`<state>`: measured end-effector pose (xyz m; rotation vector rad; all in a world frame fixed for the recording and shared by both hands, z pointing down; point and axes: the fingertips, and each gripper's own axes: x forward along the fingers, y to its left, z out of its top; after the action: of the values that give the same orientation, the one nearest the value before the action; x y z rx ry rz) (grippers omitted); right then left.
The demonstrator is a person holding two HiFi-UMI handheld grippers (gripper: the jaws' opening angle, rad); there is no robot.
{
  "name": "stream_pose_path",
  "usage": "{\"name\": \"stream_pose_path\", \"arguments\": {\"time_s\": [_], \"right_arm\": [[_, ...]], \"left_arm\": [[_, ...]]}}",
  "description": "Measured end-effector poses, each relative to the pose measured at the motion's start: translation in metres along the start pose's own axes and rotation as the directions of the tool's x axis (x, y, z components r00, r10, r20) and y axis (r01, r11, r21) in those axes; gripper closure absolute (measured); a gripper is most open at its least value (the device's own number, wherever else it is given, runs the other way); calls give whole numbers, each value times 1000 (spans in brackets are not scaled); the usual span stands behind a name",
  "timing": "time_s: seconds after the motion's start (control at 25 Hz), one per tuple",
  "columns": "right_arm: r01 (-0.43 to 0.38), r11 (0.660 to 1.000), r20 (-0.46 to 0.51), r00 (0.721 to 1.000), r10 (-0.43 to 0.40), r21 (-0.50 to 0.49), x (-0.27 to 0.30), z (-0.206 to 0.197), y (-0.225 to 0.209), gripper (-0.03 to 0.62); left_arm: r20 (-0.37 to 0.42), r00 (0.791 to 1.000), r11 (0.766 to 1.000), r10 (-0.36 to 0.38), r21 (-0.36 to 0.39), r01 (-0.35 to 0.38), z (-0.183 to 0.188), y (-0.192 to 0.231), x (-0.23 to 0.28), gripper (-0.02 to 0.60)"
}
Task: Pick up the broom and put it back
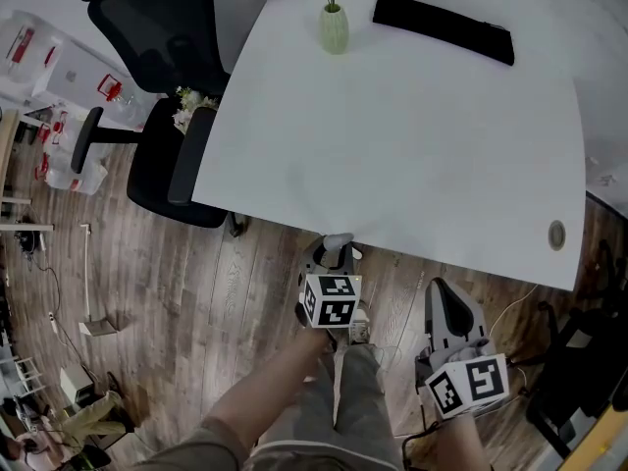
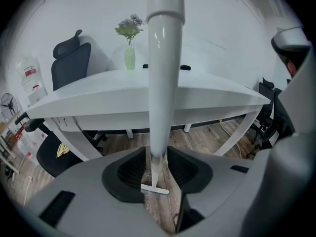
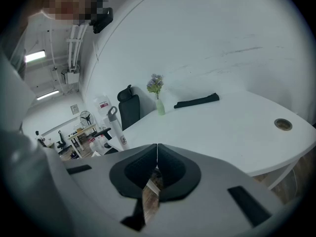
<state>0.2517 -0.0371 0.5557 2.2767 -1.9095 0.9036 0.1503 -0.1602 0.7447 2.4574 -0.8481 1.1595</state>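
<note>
The broom's pale grey pole [image 2: 160, 83] stands nearly upright between the jaws of my left gripper [image 2: 158, 167]. It narrows down to a small white crosspiece [image 2: 154, 189] on the wood floor. The jaws stand apart around the pole, and floor shows beside it, so the pads do not press. In the head view the pole's top [image 1: 339, 241] sits at the white table's front edge [image 1: 294, 219], just ahead of my left gripper [image 1: 332, 255]. My right gripper [image 1: 446, 300] hangs to the right, lower than the table's edge. Its pads [image 3: 148, 169] meet at the tips with nothing between them.
On the table stand a green vase with flowers [image 1: 334, 27] and a flat black item [image 1: 444, 26]. A black office chair [image 1: 162, 116] is at the table's left. A white long-handled item [image 1: 90, 292] lies on the floor at left. A cable [image 1: 510, 307] runs under the table's right side.
</note>
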Motion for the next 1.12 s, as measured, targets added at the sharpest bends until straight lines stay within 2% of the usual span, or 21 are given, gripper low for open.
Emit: {"name": "stream_pose_path", "arguments": {"time_s": [0.24,0.56,0.88,1.12], "right_arm": [[0,1000,-1,1000,0,1,2,-1,2,565],[-12,1000,37,999,12,-17,-1,24,14,565],[-40,998,126,991,46,-49,-25,83,41,565],[-84,993,206,973,101,-88,-55,138,77,563]], "left_arm": [[5,1000,1000,-19,8,19,2,0,-5,361],[60,997,998,-53,-27,54,15,5,-54,351],[162,984,998,-68,3,68,66,23,-126,354],[271,959,996,-79,61,65,121,33,-189,356]]}}
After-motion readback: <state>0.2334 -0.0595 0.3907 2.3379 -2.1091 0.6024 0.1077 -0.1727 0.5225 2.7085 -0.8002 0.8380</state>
